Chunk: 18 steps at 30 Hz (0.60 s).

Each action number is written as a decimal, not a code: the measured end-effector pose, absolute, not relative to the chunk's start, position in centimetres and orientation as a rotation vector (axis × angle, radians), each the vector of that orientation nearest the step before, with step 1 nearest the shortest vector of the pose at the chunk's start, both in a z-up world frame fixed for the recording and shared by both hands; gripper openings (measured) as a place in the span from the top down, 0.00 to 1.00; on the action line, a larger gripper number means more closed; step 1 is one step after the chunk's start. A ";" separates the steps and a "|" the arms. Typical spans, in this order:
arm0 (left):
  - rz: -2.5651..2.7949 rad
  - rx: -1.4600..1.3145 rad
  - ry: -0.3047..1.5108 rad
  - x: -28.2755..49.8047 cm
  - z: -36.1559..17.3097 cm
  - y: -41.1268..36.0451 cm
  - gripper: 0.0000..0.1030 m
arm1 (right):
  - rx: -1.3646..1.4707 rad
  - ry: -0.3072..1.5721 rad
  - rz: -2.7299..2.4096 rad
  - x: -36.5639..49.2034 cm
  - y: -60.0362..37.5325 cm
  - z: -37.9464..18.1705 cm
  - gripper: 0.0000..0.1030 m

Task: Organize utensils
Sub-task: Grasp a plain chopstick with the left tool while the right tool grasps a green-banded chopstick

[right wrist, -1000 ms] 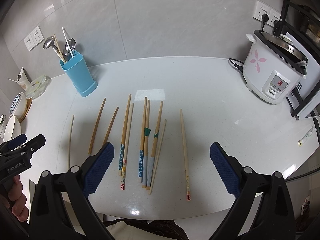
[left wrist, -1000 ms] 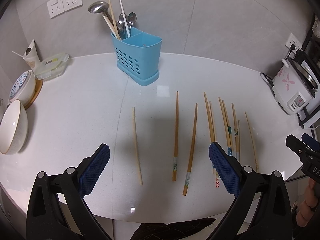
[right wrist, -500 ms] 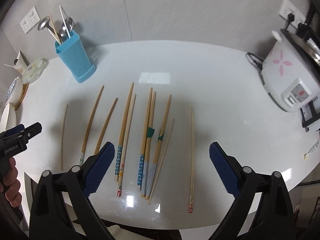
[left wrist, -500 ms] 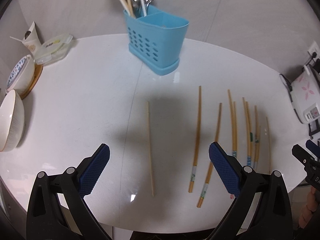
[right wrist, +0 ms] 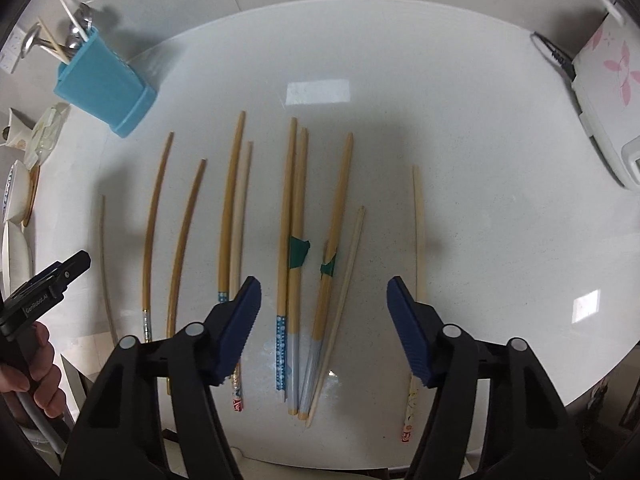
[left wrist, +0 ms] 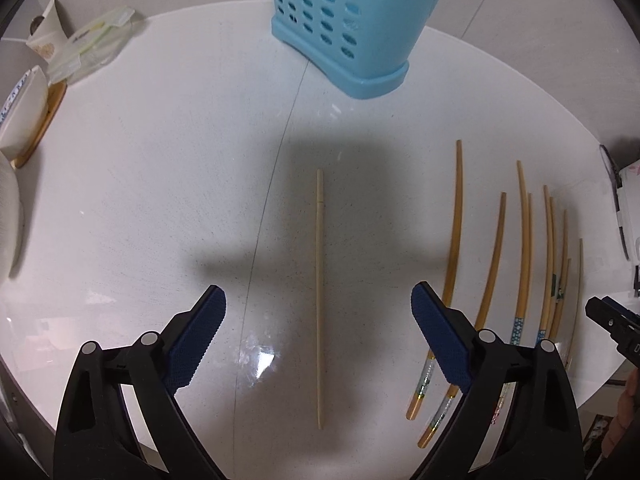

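Several wooden chopsticks lie side by side on the white round table (left wrist: 160, 168). My left gripper (left wrist: 319, 334) is open and empty, low over a single pale chopstick (left wrist: 319, 280) that lies between its fingers. Darker chopsticks (left wrist: 454, 232) lie to its right. My right gripper (right wrist: 323, 326) is open and empty over the middle group, above the green-taped chopsticks (right wrist: 294, 216). A lone pale chopstick (right wrist: 418, 216) lies by its right finger. The blue utensil holder (left wrist: 352, 28) stands at the back; in the right wrist view (right wrist: 102, 84) it holds spoons and chopsticks.
White bowls (left wrist: 20, 120) on a wooden coaster, a paper cup (left wrist: 46, 38) and a clear plastic box (left wrist: 96, 44) sit at the table's left edge. A white rice cooker (right wrist: 608, 92) with pink flowers and its cord stand at the right.
Both grippers have moved forward and down toward the table. The left one has centred over the single pale chopstick; the right one has closed in on the middle chopsticks.
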<state>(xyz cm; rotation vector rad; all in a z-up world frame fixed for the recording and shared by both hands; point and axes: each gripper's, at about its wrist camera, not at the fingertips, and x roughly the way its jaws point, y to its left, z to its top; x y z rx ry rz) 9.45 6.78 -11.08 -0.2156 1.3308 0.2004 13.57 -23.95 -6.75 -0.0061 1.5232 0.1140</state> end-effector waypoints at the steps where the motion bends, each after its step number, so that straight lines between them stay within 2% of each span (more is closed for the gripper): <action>1: 0.200 -0.220 1.340 9.6 -11.5 7.0 0.14 | 0.004 1.540 0.112 13.8 -24.0 -7.2 0.45; 9: 0.196 -0.250 1.396 10.2 -13.9 7.7 0.21 | 0.043 1.608 0.105 14.8 -24.5 -8.9 0.57; 13: 0.194 -0.257 1.425 10.4 -14.9 7.7 0.28 | 0.056 1.628 0.109 15.4 -24.4 -9.3 0.64; 18: 0.178 -0.269 1.452 11.3 -15.8 7.8 0.34 | 0.043 1.644 0.104 16.2 -24.0 -10.1 0.66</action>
